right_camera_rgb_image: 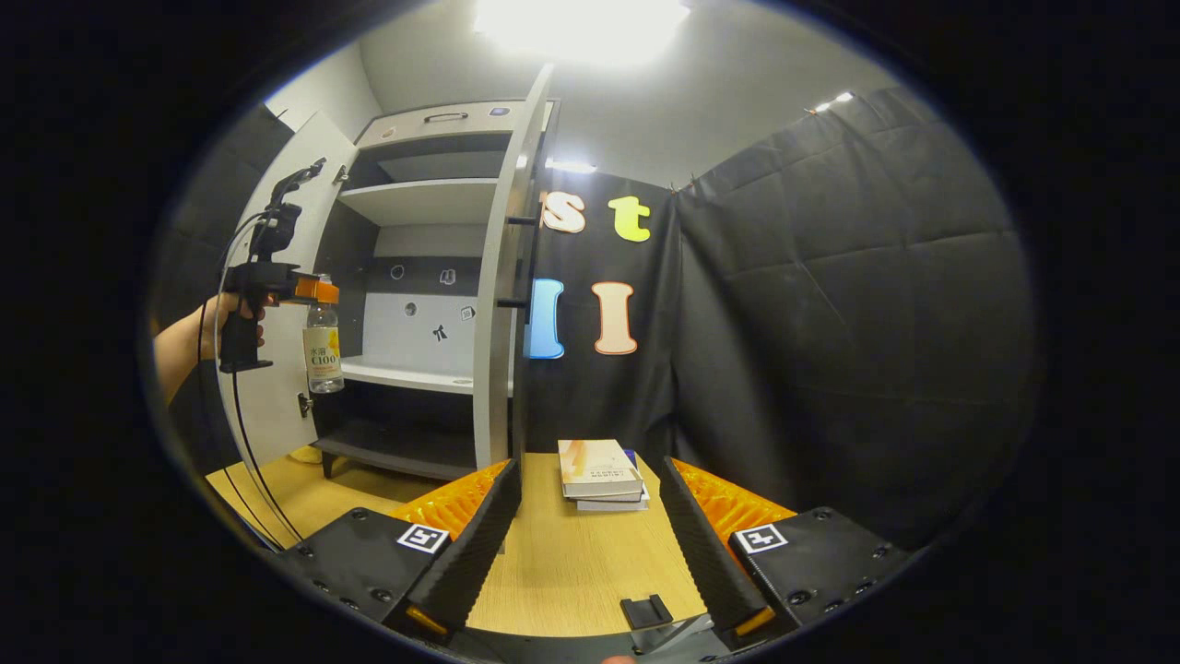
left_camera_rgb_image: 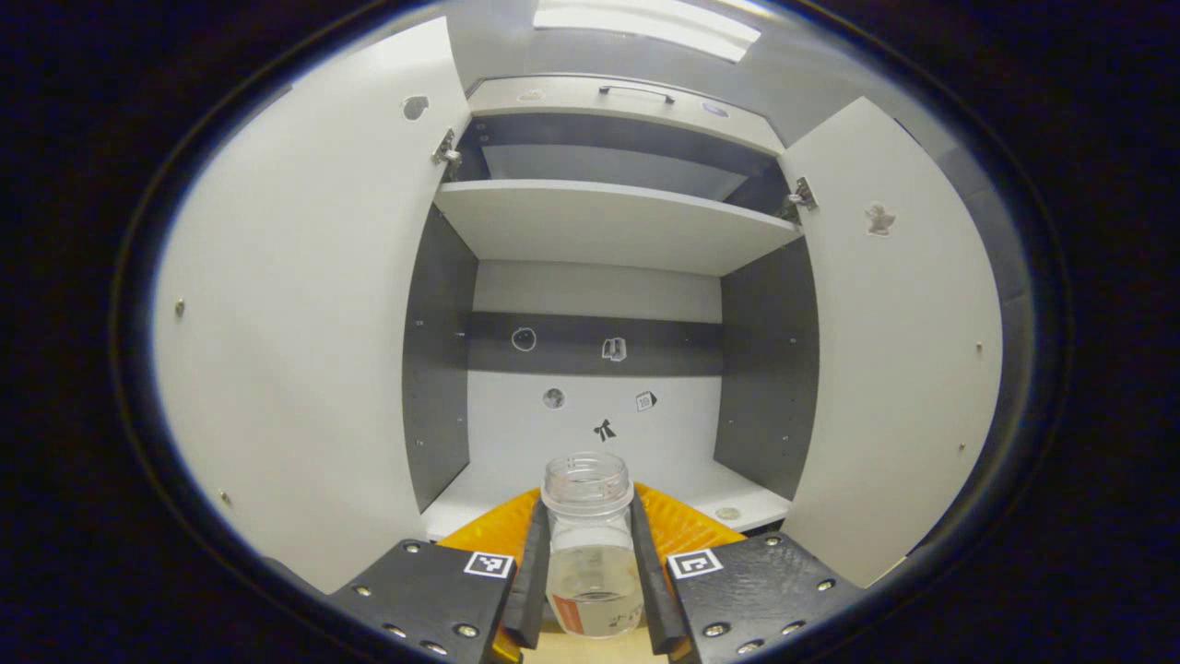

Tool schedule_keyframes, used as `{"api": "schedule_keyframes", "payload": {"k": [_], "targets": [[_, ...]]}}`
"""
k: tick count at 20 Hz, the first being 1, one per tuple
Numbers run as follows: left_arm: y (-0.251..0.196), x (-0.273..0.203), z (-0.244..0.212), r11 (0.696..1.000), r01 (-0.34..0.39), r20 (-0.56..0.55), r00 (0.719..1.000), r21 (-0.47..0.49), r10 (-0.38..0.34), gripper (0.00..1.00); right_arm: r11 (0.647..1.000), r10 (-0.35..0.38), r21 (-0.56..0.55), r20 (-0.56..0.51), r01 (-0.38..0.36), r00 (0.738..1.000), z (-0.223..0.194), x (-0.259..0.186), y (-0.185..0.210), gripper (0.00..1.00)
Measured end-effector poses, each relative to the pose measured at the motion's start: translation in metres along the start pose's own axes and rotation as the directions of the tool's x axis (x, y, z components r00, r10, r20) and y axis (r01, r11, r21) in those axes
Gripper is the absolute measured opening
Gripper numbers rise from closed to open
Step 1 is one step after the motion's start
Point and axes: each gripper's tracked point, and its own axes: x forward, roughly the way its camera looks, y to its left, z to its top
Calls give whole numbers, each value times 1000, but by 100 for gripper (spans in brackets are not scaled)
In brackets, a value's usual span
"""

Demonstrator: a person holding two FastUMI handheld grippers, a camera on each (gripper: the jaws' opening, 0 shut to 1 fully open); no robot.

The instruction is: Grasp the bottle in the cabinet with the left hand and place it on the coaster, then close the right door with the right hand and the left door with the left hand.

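The fingers (left_camera_rgb_image: 537, 572) of the left gripper (left_camera_rgb_image: 590, 581) were pressed against either side of the bottle (left_camera_rgb_image: 591, 544) in the left gripper view, clamping it just below its open, threaded neck, with the cabinet (left_camera_rgb_image: 599, 221) standing open ahead and both doors swung wide. The bottle looked like thin clear plastic holding only a little liquid low down, so it was probably light, a bit squashy under a hard squeeze, and smooth enough to slip; with no cap seen on it, tilting would risk a spill. The stiffer shoulder under the neck seemed the sound place to hold. In the right gripper view, the right gripper (right_camera_rgb_image: 590, 526) had its fingers spread apart and empty above the wooden table (right_camera_rgb_image: 562, 563), near a stack of books (right_camera_rgb_image: 601, 472). Farther off, a hand (right_camera_rgb_image: 217, 318) held the left gripper (right_camera_rgb_image: 318, 291) with the bottle (right_camera_rgb_image: 323, 355) hanging upright in front of the cabinet (right_camera_rgb_image: 419, 277), clear of its shelf. The coaster could not be made out for certain.
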Motion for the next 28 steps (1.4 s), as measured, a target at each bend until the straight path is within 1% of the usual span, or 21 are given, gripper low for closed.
{"api": "schedule_keyframes", "payload": {"k": [3, 4, 7, 10, 18, 24, 28], "targets": [[-6, -15, -20, 1000, 9, -14, 1000, 9, -9, 45, 1000, 18, -2, -9, -18, 1000, -6, -3, 2, 95], [-8, -20, -28, 1000, 11, -25, 1000, 6, -11, 46, 1000, 26, -1, -13, -26, 1000, -8, -5, 3, 96], [-13, -31, -52, 1000, 15, -54, 998, -9, -16, 46, 999, 45, -8, -16, -45, 999, -12, -9, 5, 97], [-20, -42, -68, 1000, 25, -57, 998, -8, -25, 46, 998, 57, -13, -21, -57, 998, -16, -12, 6, 97], [-31, -66, -120, 998, 61, -72, 995, -16, -62, 47, 998, 51, -28, -42, -53, 998, -27, -23, 7, 97], [-36, -79, -167, 997, 80, -104, 991, -15, -81, 46, 995, 63, -76, -61, -67, 996, -35, -30, 14, 97], [-43, -86, -197, 996, 90, -128, 988, -15, -92, 46, 995, 71, -69, -66, -75, 995, -36, -33, 19, 97]]}}
